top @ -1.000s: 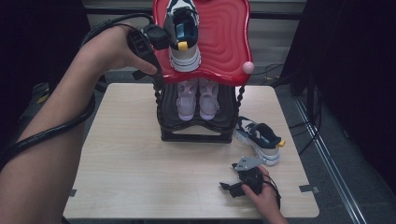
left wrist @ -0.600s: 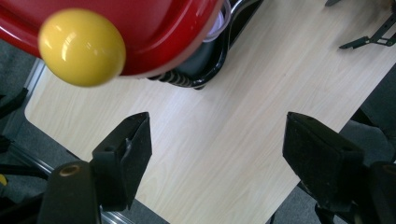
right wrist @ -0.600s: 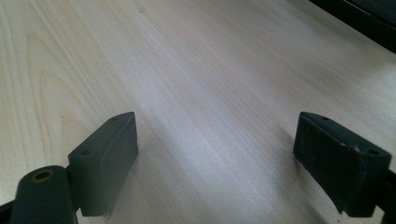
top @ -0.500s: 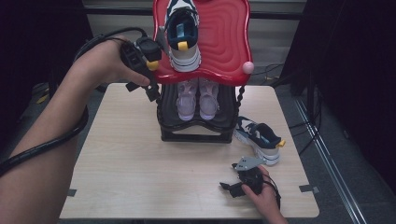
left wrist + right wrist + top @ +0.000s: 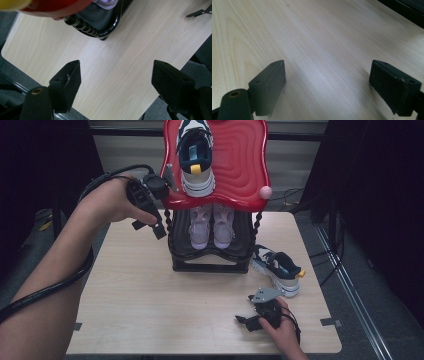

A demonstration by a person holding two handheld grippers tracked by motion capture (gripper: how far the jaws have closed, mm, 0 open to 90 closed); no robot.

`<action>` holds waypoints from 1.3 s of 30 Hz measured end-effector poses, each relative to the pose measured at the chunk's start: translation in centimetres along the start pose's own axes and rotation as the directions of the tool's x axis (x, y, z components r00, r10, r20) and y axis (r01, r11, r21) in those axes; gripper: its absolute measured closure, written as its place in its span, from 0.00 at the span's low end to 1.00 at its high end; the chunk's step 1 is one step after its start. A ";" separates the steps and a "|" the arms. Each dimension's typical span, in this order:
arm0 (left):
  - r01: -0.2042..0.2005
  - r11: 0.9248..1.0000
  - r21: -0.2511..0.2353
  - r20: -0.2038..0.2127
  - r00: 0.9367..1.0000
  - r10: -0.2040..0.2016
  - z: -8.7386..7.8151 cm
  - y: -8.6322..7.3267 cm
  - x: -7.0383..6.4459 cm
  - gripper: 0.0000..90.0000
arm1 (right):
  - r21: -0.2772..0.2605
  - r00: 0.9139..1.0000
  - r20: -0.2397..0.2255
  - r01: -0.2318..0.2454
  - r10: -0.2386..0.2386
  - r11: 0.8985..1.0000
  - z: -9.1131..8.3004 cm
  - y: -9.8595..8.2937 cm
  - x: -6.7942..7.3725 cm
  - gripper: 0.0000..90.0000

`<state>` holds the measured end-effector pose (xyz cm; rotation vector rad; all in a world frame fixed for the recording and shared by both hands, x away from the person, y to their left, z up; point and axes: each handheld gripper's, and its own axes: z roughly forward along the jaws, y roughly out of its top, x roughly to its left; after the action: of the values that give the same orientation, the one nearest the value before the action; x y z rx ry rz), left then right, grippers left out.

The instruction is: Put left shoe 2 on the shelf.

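Note:
A white and navy sneaker (image 5: 196,166) with a yellow tab stands on the red top shelf (image 5: 240,165) of a black shoe rack (image 5: 210,262). A pale lilac pair (image 5: 212,226) sits on the lower shelf. A second matching sneaker (image 5: 278,269) lies on the table to the rack's right. My left gripper (image 5: 149,226) (image 5: 116,72) hangs open and empty in the air left of the rack, pointing down at the table. My right gripper (image 5: 245,322) (image 5: 327,75) rests open and empty on the wood near the front right.
The wooden table (image 5: 140,295) has open room to the left of and in front of the rack. The rack's beaded black post (image 5: 82,25) is close above my left jaws. A pink knob (image 5: 265,192) sticks out at the red shelf's right corner.
My left gripper has drawn back from the sneaker on the top shelf, moving down and to the left. The sneaker stays on the shelf. The right gripper has not moved.

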<state>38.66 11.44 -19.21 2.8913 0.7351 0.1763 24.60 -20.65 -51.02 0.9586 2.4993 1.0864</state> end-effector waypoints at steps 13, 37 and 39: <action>0.002 1.000 0.010 0.021 1.000 -0.002 2.7 -1.5 -0.4 0.26 | -0.003 1.000 0.001 -0.001 0.001 1.000 0.0 0.0 0.0 0.15; 0.001 0.999 0.033 0.085 0.996 -0.004 9.1 -3.2 -1.5 0.27 | -0.005 1.000 0.001 -0.001 0.001 1.000 0.0 0.0 0.0 0.15; -0.001 0.999 0.037 0.091 0.996 -0.002 9.7 -3.3 -1.5 0.27 | -0.004 1.000 0.001 -0.001 0.001 1.000 0.0 0.0 0.0 0.15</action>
<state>37.28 12.47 -29.38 2.9117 0.7303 0.0302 24.61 -20.64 -51.02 0.9597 2.4944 1.0910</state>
